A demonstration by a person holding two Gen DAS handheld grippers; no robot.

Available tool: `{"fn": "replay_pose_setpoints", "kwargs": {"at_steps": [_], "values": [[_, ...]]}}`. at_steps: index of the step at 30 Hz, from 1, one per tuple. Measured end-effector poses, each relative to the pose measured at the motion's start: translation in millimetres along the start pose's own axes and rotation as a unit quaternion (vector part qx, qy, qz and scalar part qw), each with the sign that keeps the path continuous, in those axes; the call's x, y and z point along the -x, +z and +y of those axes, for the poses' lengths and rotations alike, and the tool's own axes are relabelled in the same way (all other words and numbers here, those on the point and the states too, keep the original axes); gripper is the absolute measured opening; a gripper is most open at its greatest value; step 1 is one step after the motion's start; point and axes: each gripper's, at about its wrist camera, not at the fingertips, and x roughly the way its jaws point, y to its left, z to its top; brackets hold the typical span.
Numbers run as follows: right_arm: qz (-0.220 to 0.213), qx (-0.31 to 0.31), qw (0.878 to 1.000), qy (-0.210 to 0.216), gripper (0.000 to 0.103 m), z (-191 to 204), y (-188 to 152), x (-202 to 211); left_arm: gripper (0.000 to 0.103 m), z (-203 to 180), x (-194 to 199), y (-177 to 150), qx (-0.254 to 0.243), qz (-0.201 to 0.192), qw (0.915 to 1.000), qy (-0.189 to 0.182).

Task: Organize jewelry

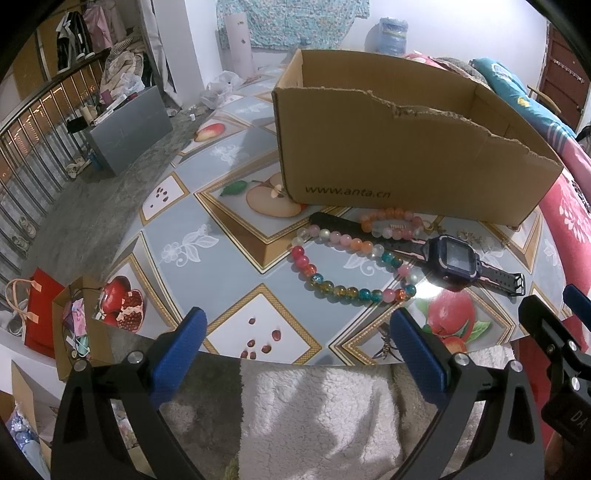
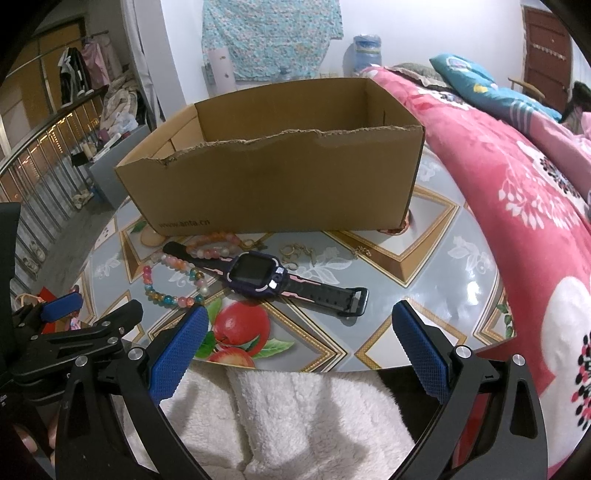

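Cardboard box [image 1: 406,147] stands on the bench [image 1: 229,236]; beads [image 1: 347,291] and watch [image 1: 458,258] lie before it, untouched. Left gripper [image 1: 295,354] hangs short, jaws wide apart, empty. Right gripper [image 2: 295,354] likewise empty, facing the watch [image 2: 258,275]; small gold pieces [image 2: 295,254], perhaps earrings. Next: reach, pinch.

A round glossy desk [image 1: 229,236] with fruit-patterned tiles catches a bright glare. White walls [image 2: 424,33] carry a hanging blue floral cloth [image 2: 269,33]. A bed with a pink flowered quilt [image 2: 517,192] lies to the right, a brown door [image 2: 546,48] behind it. Left, a metal railing [image 1: 33,140], grey floor [image 1: 92,206] and hanging clothes [image 1: 81,33]
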Motion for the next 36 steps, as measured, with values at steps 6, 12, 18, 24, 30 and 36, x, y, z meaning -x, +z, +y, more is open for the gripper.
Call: {"fn": "replay_pose_setpoints", "kwargs": {"at_steps": [6,12,18,24,30,36], "values": [[-0.001,0.001,1.000,0.000,0.095,0.2,0.6,0.3,0.097,0.1,0.2,-0.2,0.000,-0.001,1.0000,0.000],[-0.001,0.000,1.000,0.000,0.095,0.6,1.1,0.3,0.097,0.2,0.4,-0.3,0.000,-0.001,1.0000,-0.001],[-0.003,0.001,1.000,0.000,0.095,1.0,-0.1,-0.1,0.097,0.1,0.4,-0.4,0.001,-0.002,1.0000,0.000],[-0.004,0.001,1.000,-0.001,0.095,1.4,-0.6,-0.4,0.097,0.3,0.6,-0.5,0.000,-0.003,1.0000,-0.001],[-0.006,0.003,1.000,0.000,0.095,2.1,0.5,1.8,0.097,0.3,0.7,-0.6,0.001,-0.003,1.0000,-0.001],[-0.010,0.003,1.000,-0.001,0.095,1.1,2.0,2.2,0.097,0.8,2.3,2.6,0.001,-0.004,1.0000,-0.001]]}}
